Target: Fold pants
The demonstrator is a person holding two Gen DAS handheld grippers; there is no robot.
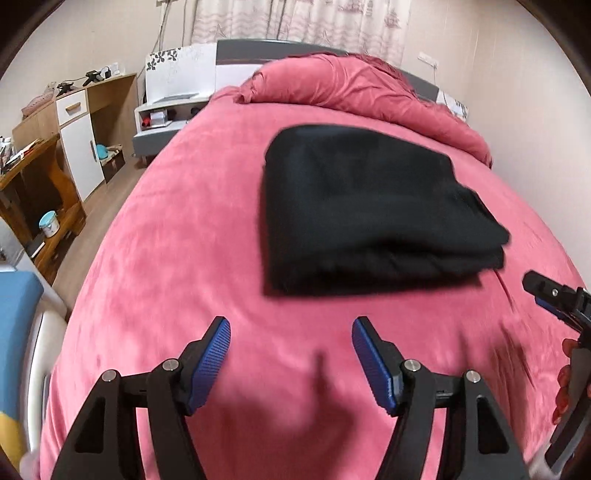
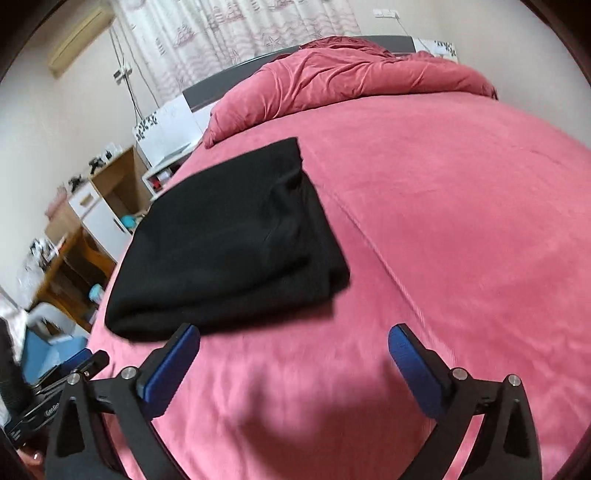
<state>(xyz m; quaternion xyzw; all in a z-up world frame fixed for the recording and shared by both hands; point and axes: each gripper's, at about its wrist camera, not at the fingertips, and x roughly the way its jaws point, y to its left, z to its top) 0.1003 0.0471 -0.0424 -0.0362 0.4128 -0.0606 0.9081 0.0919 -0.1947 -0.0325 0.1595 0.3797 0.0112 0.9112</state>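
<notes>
Item: black pants (image 1: 369, 214), folded into thick rectangular stack, lying flat on pink bedspread (image 1: 184, 266), mid-bed, short of bunched pink duvet (image 1: 362, 88) at headboard end.
Left gripper (image 1: 291, 338): jaws spread wide, nothing between blue pads, hovering over bare bedspread just short of stack's near edge.
Right gripper (image 2: 293, 343): jaws spread wide, empty; left finger near stack's corner, contact not discernible.
Background: wooden desk (image 1: 33, 184), white cabinet (image 1: 79, 147), patterned curtain (image 1: 295, 22).

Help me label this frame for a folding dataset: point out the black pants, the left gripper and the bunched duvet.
black pants (image 1: 369, 206), left wrist view, top of the folded stack.
left gripper (image 1: 291, 326), left wrist view, gap between open fingertips.
bunched duvet (image 1: 354, 88), left wrist view, its crumpled top.
</notes>
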